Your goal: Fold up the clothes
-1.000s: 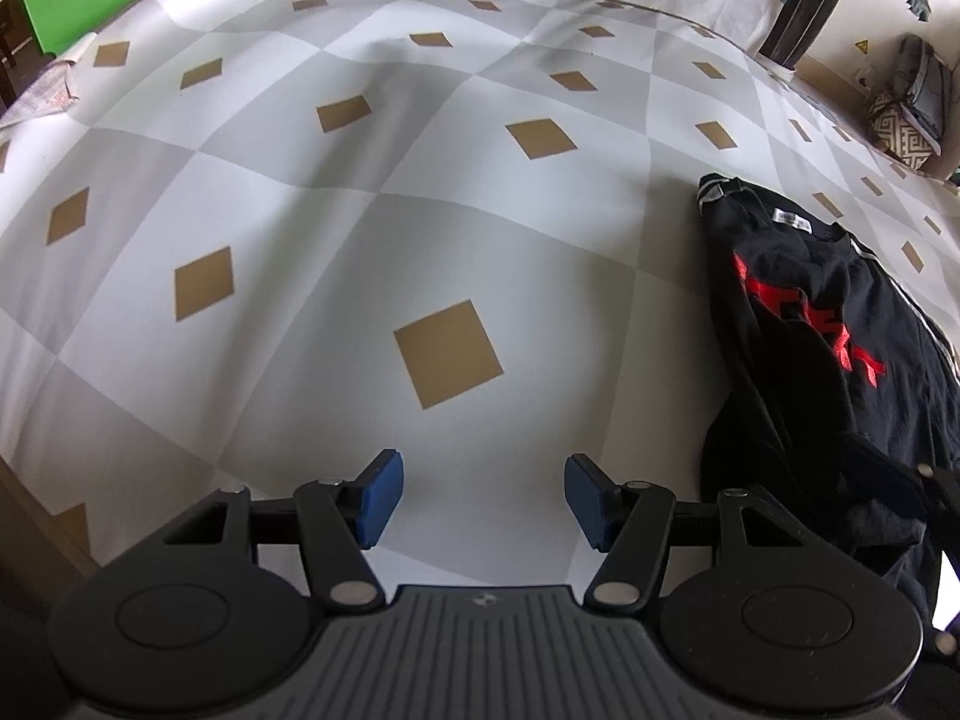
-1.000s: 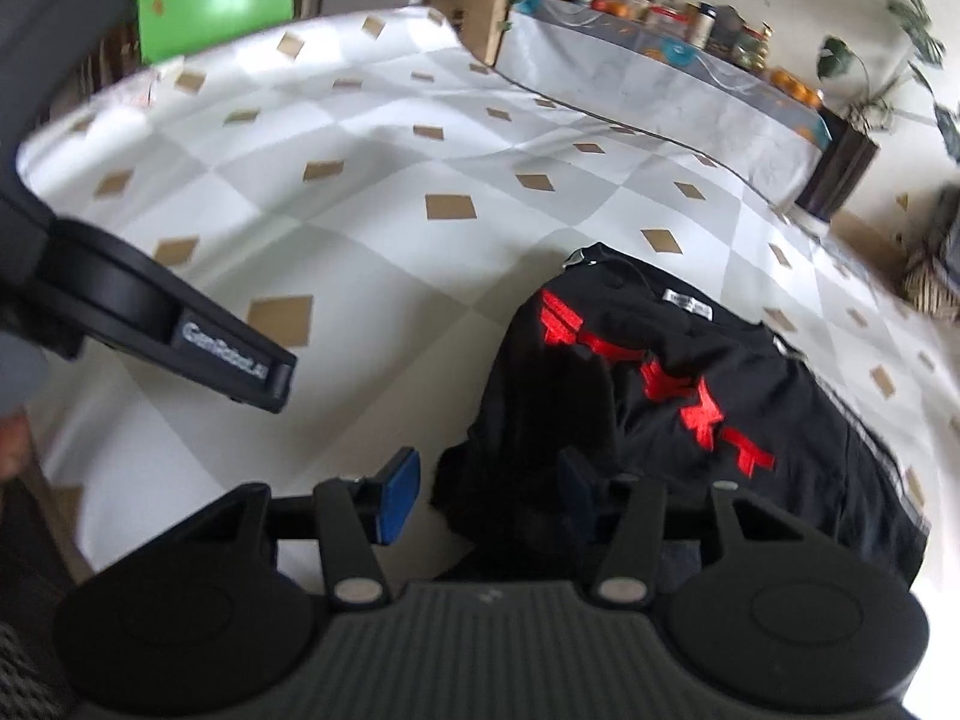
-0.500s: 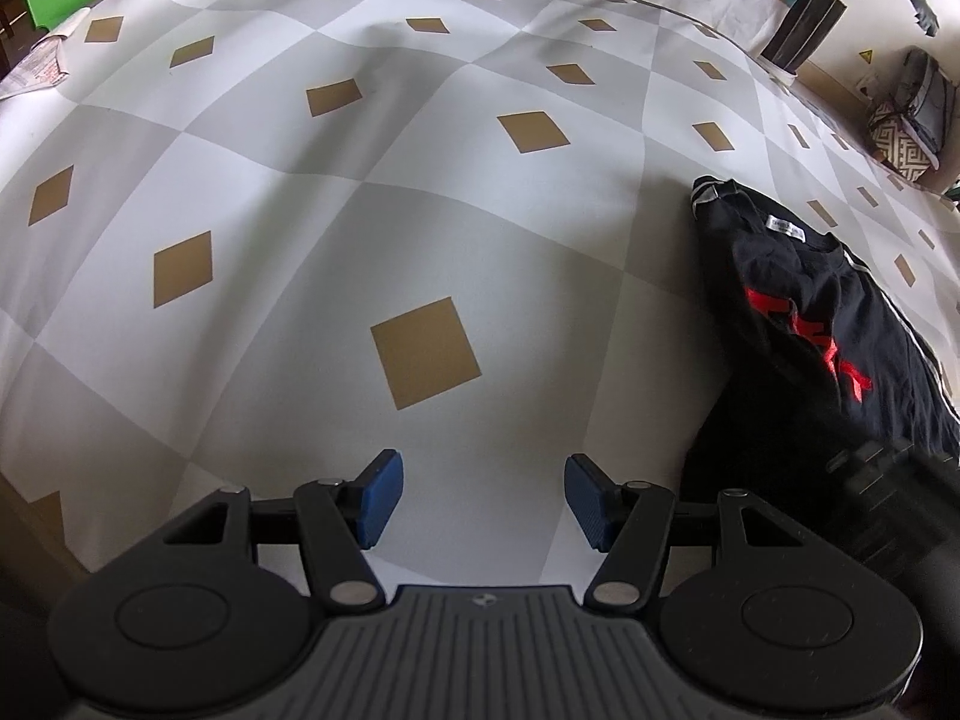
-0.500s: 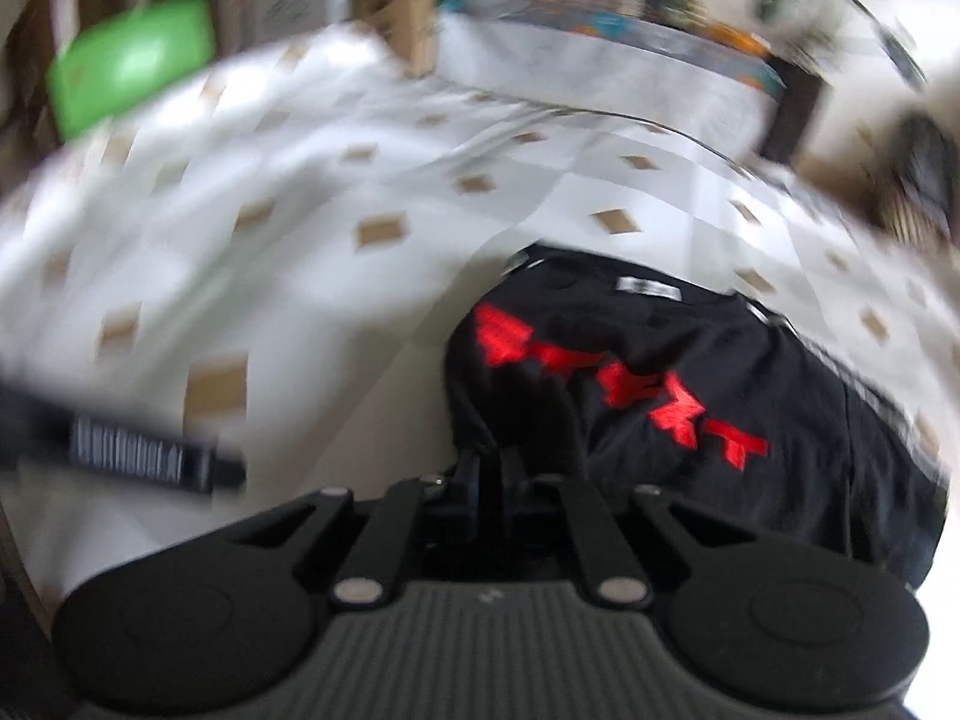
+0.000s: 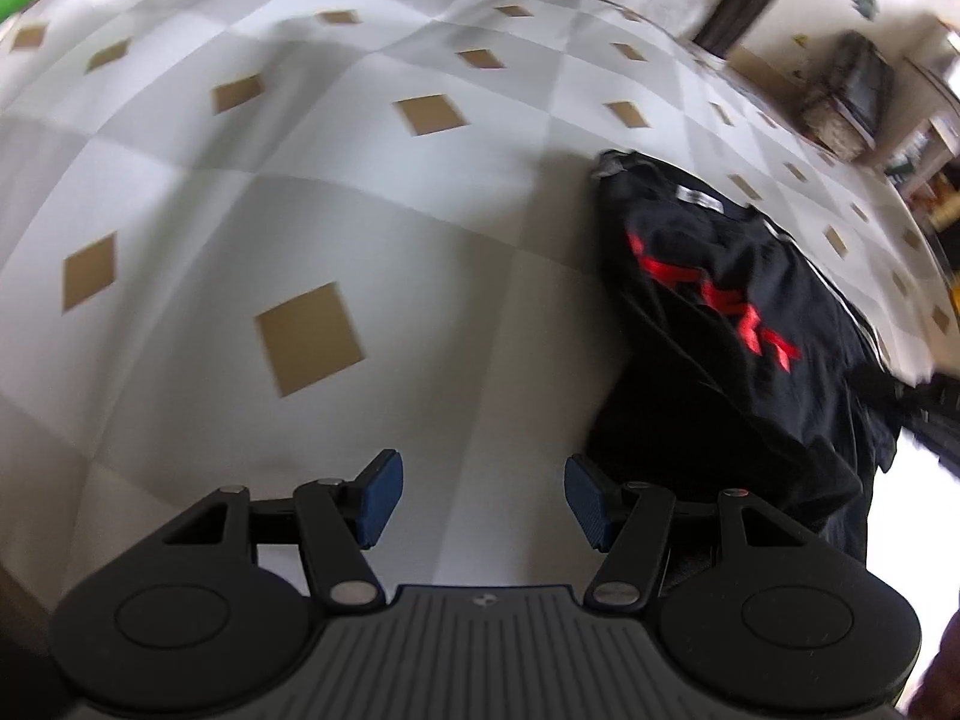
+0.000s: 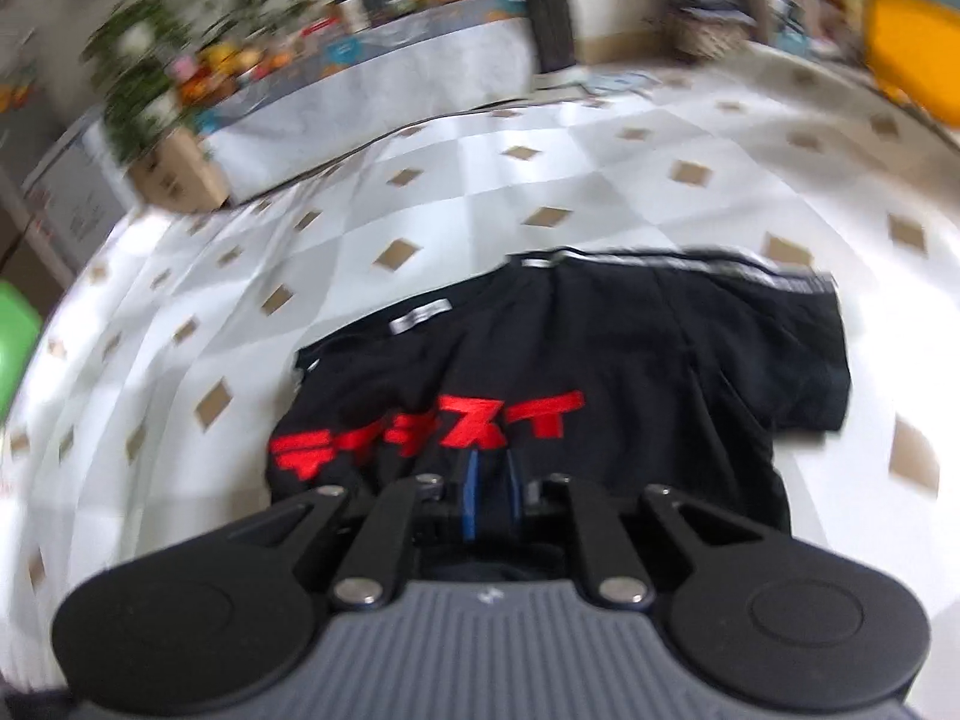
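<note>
A black T-shirt [image 6: 630,372] with red lettering lies on a white and grey checked cloth with tan diamonds [image 6: 540,180]. My right gripper [image 6: 489,495] is shut on the shirt's near edge, just below the lettering, and lifts the fabric. The shirt also shows at the right of the left wrist view [image 5: 738,312], its near part raised off the cloth. My left gripper [image 5: 477,498] is open and empty over bare cloth [image 5: 300,180], just left of the shirt's near edge.
A long table draped in pale cloth [image 6: 372,90] carries plants, fruit and bottles beyond the surface. A green chair [image 6: 12,330] stands at the far left, a yellow object [image 6: 912,42] at the far right. A dark cabinet [image 5: 741,3] stands far off.
My right gripper closed on the shirt's near edge and swung right with it. My left gripper stayed open and drifted toward the shirt.
</note>
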